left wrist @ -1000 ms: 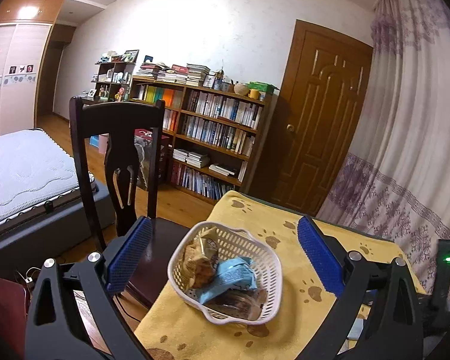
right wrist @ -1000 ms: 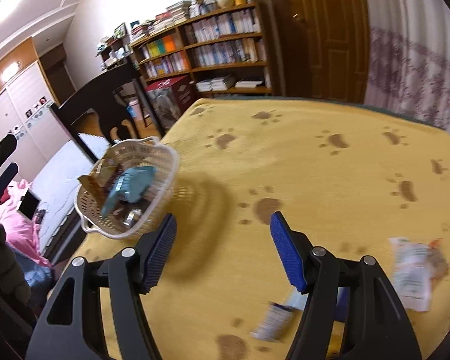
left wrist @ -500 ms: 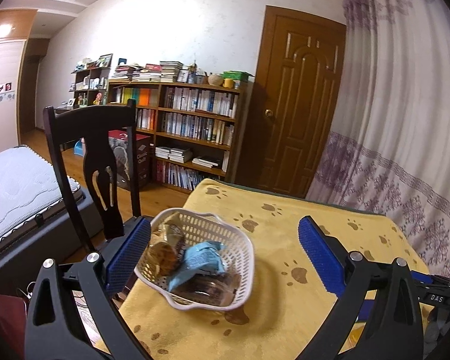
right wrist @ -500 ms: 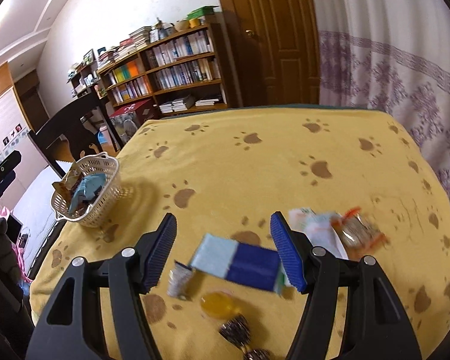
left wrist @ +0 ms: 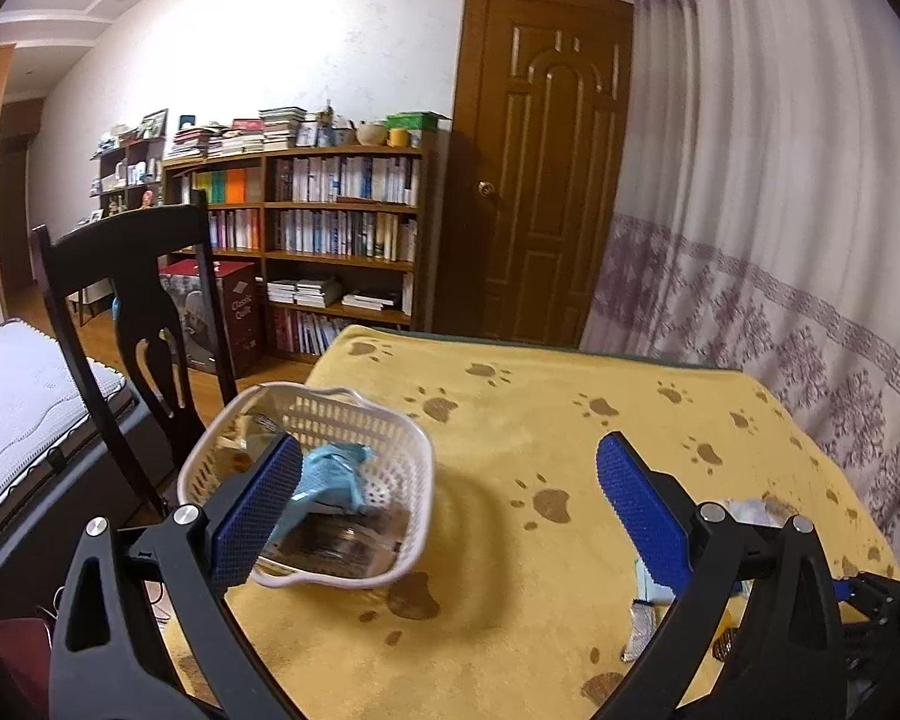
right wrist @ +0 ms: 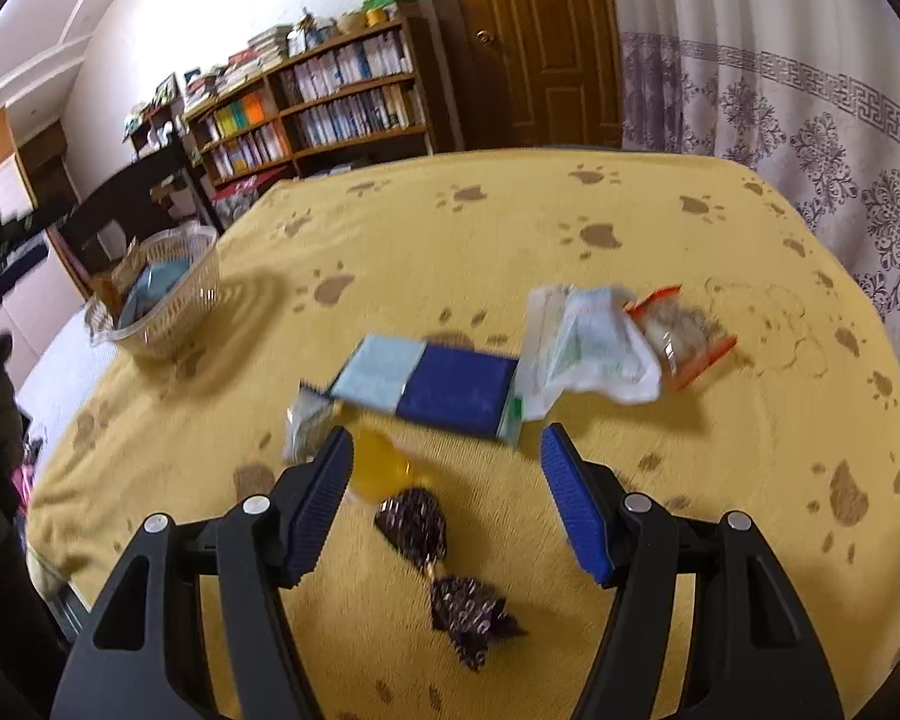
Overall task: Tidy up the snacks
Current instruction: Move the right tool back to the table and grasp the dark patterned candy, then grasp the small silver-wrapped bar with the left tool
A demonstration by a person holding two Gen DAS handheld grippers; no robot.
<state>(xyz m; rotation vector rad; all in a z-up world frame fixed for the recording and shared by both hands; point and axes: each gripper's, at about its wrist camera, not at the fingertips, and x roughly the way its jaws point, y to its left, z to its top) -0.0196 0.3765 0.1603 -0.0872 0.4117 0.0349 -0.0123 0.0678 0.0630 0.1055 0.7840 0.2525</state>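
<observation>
The snacks were found in two bunches. A loose pile was spread on the yellow paw-print tablecloth (right wrist: 660,192): a flat blue and pale-blue packet (right wrist: 432,384) in the middle, a crumpled white wrapper (right wrist: 588,348) touching its right end, an orange-edged clear bag (right wrist: 681,336) just beyond that, a small silver packet (right wrist: 306,420) at its left end, a yellow candy (right wrist: 378,468) just below it, and two dark purple foil-wrapped sweets (right wrist: 432,558) lying nearest the camera. Everything there was a bit blurred, so labels couldn't be read.

The right gripper (right wrist: 444,480) was held above that pile with its blue pads spread wide and nothing between them; the purple sweets and the yellow candy were framed in the gap.

The white plastic basket (left wrist: 411,462) was parked well apart from the pile, near the table's left corner, with a light-blue packet (left wrist: 330,474) and a few other wrapped bits already inside. The left gripper (left wrist: 444,510) was also seen wide open and empty, its left pad overlapping the basket's near rim in the left wrist view; actual contact couldn't be told.

Behind the basket a dark wooden chair (left wrist: 126,276) was seen, then a bookshelf (left wrist: 336,240), a brown door (left wrist: 540,168) and a patterned curtain (left wrist: 780,210).
</observation>
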